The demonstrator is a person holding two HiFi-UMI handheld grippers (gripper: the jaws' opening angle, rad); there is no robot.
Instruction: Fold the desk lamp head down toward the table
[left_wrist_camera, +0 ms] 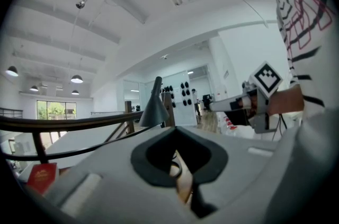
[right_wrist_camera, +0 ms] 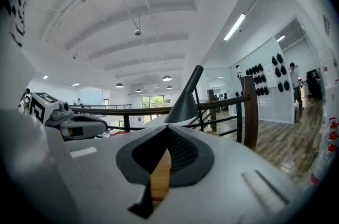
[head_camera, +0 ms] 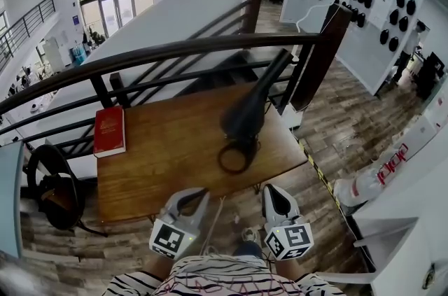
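A black desk lamp stands on the wooden table (head_camera: 154,168), with a ring-shaped base (head_camera: 234,156), a cone head (head_camera: 245,116) and an arm slanting up toward the railing. The lamp head (left_wrist_camera: 153,107) rises ahead in the left gripper view, and the lamp head (right_wrist_camera: 184,104) is also ahead in the right gripper view. My left gripper (head_camera: 201,196) and right gripper (head_camera: 273,192) hover side by side at the table's near edge, short of the lamp. Both are shut and hold nothing. From each gripper view I see the other gripper beside it.
A red book (head_camera: 110,130) lies at the table's left side. A dark railing (head_camera: 175,50) runs behind the table, with a thick wooden post (head_camera: 318,57) at the right. Black headphones (head_camera: 52,193) hang left of the table. A white cable (head_camera: 213,217) trails on the floor.
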